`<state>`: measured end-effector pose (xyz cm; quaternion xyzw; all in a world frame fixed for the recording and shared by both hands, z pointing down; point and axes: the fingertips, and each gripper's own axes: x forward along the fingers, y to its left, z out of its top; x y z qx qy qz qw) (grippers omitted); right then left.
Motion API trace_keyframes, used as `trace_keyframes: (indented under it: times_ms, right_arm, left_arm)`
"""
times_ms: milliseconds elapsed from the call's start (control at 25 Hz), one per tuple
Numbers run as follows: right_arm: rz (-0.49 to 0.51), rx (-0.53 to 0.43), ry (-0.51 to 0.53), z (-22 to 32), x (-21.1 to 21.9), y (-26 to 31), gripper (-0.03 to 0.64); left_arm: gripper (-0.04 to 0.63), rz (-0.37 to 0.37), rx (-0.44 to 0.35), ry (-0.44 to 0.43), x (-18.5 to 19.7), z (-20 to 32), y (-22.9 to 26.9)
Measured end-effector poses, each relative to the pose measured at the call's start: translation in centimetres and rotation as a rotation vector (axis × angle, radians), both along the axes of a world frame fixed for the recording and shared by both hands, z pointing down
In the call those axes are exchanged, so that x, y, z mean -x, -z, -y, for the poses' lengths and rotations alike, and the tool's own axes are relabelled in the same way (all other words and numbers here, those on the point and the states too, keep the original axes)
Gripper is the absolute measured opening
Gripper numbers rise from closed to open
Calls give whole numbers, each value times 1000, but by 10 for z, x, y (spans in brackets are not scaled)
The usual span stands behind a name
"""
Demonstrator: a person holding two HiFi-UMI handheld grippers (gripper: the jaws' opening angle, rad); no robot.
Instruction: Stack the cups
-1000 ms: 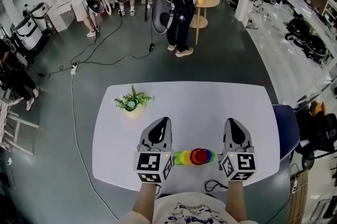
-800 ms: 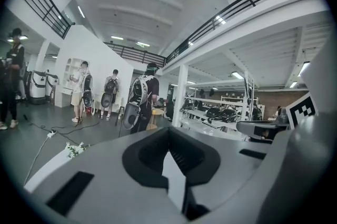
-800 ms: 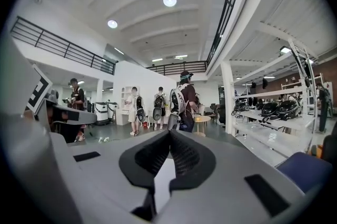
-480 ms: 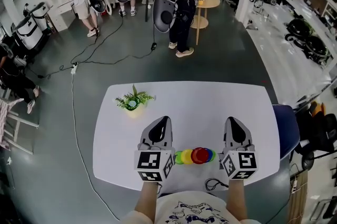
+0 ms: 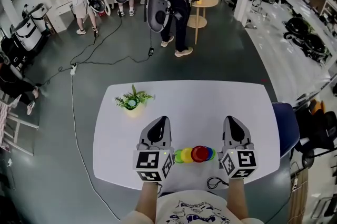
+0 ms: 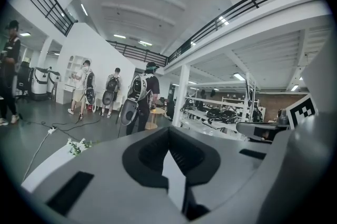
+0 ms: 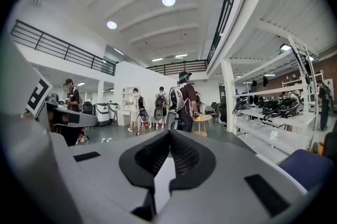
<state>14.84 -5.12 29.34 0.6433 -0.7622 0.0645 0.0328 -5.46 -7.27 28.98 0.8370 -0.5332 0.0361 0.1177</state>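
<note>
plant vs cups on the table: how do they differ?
The plant stands alone near the far left corner; the cups form a tight row at the near edge. The plant is green; the cups are green, yellow, red and blue. Both rest on the white table.

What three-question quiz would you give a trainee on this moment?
1. True or false: the left claw grips a cup.
2. Pick one. The cups lie: A) beside the plant; B) between the left claw and the right claw; C) on the floor.
3. What stands at the far left of the table?

Key: 1 false, it is shut and empty. 2 B. 3 the plant.
</note>
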Motion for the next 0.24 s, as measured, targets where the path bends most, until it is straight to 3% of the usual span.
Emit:
trace_keyframes:
  times_ms: [240]
  right_arm:
    - [4,3,4,4,8,3,14]
  left_arm:
    - [14,3,7,-3,6,2,0]
